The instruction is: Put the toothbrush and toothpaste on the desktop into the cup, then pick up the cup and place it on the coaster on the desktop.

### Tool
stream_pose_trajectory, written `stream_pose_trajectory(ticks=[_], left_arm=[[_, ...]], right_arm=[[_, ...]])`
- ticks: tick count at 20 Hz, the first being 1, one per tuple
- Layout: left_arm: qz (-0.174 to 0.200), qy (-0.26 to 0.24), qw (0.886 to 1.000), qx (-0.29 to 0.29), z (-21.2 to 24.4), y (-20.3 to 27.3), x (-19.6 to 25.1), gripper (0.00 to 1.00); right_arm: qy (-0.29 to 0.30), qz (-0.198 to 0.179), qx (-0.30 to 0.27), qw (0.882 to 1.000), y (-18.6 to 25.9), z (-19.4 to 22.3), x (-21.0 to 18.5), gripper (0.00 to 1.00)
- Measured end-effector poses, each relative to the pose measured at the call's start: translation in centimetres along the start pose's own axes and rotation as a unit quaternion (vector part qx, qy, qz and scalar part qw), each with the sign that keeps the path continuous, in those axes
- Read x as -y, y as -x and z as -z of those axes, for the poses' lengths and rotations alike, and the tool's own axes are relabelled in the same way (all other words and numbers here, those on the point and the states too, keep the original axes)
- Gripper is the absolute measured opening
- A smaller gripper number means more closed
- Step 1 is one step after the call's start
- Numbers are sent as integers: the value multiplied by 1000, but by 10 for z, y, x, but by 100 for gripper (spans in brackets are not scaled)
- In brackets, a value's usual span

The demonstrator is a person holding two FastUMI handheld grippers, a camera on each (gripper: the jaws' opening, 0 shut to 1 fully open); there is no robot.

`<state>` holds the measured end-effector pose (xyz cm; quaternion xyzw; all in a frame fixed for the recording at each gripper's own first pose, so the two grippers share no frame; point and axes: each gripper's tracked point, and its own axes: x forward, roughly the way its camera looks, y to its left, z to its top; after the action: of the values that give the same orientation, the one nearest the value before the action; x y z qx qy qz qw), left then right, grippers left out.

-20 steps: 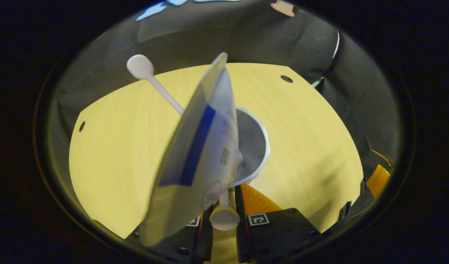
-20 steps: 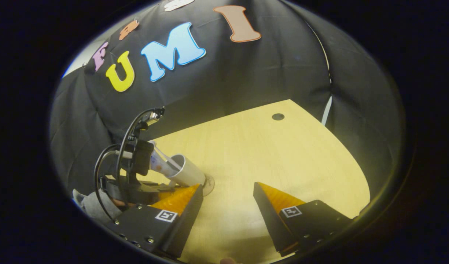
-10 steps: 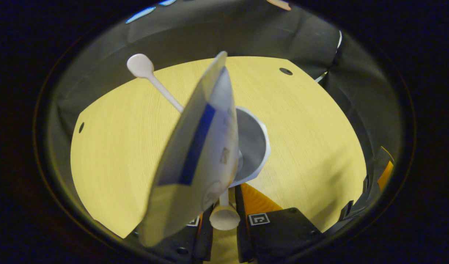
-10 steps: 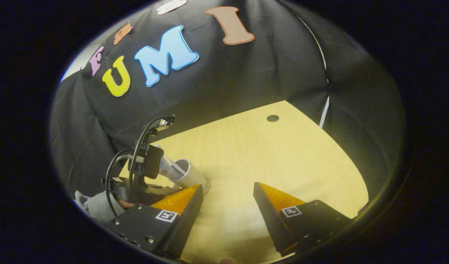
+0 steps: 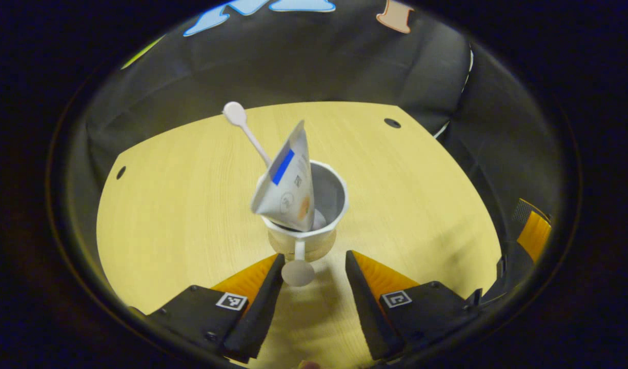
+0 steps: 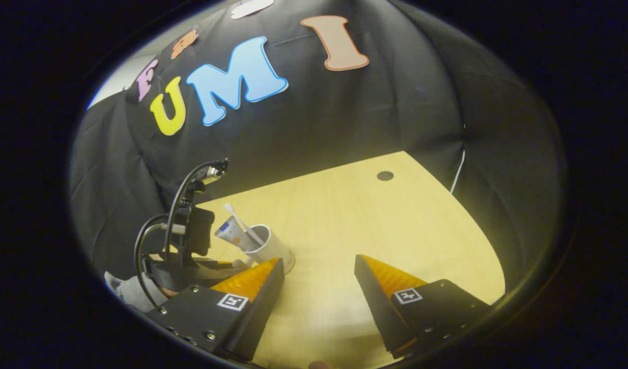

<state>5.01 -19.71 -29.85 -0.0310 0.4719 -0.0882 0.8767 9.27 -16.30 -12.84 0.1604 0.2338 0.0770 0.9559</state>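
- The cup (image 5: 307, 215) stands upright on the coaster (image 5: 302, 246) near the middle of the wooden desktop (image 5: 165, 205), with the toothbrush (image 5: 247, 134) and the toothpaste (image 5: 287, 179) both inside it.
- By that evidence the task looks all but complete: both items are loaded and the cup appears seated on the coaster, leaving only for the grippers to draw clear.
- In the left gripper view, the left gripper (image 5: 311, 266) sits just short of the cup, its jaws parted and holding nothing; the cup's handle knob (image 5: 298, 273) lies in the gap between the fingers, apart from both.
- The toothbrush runs its long axis on a slant, head up and leaning away toward the far left of that view, its lower end hidden in the cup.
- The toothpaste tube stands on end, flat crimped end uppermost and its cap end down in the cup, tilted against the rim on the near left.
- In the right gripper view, the right gripper (image 6: 319, 274) hovers over bare desktop with jaws wide and empty, well to the side of the cup.
- A sleeve (image 6: 124, 289) shows behind the left gripper there.
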Motion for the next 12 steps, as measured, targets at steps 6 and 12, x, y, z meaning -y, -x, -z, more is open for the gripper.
stream_pose_trajectory(ticks=[6, 12], left_arm=[[-23, 34, 991, 131, -18, 93, -26, 89], [-51, 46, 963, 262, -45, 192, -52, 87]], right_arm=[[38, -3, 48, 998, 10, -32, 10, 87], [73, -11, 102, 992, 40, -58, -23, 87]])
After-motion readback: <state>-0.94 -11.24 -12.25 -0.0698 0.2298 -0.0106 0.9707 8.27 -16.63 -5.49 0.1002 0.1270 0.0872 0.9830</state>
